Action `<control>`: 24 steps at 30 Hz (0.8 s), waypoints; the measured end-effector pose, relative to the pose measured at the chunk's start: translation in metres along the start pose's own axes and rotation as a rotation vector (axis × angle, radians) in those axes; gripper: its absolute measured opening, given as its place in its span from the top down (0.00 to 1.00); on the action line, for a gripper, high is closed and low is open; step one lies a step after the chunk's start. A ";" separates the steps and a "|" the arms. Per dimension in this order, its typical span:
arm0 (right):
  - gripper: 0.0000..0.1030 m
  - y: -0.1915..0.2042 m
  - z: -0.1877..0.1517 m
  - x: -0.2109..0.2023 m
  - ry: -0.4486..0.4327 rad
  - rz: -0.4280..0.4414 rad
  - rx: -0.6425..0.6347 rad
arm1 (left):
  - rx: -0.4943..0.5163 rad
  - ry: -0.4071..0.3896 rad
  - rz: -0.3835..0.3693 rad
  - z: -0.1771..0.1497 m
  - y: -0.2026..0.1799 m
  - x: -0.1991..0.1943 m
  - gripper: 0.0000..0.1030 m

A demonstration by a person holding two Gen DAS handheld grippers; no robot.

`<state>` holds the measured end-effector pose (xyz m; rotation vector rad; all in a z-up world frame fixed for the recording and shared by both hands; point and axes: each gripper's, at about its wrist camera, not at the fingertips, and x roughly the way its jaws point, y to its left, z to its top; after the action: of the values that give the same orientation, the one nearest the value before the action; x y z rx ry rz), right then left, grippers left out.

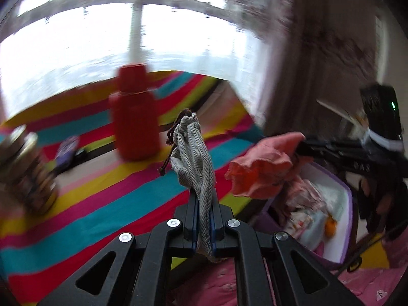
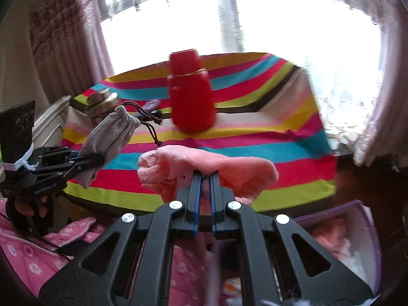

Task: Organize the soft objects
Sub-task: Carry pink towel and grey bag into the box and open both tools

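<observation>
My left gripper [image 1: 202, 199] is shut on a grey herringbone drawstring pouch [image 1: 195, 153] with brown cords, held above the near edge of the striped table. It also shows at the left of the right wrist view [image 2: 97, 160], with the pouch [image 2: 112, 137] sticking up from it. My right gripper [image 2: 206, 178] is shut on a pink cloth [image 2: 209, 168] that drapes over both fingers. In the left wrist view the pink cloth [image 1: 265, 165] hangs above a purple-rimmed box [image 1: 349, 219] with soft items inside.
A table under a bright striped cloth [image 2: 255, 132] bears a red bottle [image 2: 191, 94], a gold-lidded jar [image 2: 102, 102] and a small dark purple item [image 1: 67, 150]. The purple box [image 2: 367, 242] stands low right. Pink patterned fabric [image 2: 38, 255] lies below. A window with curtains is behind.
</observation>
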<state>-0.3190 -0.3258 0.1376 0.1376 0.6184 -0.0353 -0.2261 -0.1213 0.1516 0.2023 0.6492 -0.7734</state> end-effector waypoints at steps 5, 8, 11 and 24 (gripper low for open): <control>0.91 -0.038 -0.014 -0.037 -0.011 -0.099 0.060 | 0.148 0.032 -0.111 0.017 -0.053 0.017 0.92; 0.91 -0.059 -0.026 -0.055 0.000 -0.166 0.089 | 0.211 0.066 -0.200 0.023 -0.086 0.030 0.92; 0.91 -0.077 -0.038 -0.070 0.030 -0.228 0.113 | 0.240 0.130 -0.305 0.024 -0.108 0.048 0.92; 0.30 -0.126 -0.047 -0.078 0.093 -0.433 0.217 | 0.166 0.202 -0.379 0.014 -0.117 0.085 0.34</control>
<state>-0.4190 -0.4442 0.1304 0.2140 0.7282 -0.5181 -0.2565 -0.2598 0.1181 0.3169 0.8279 -1.1833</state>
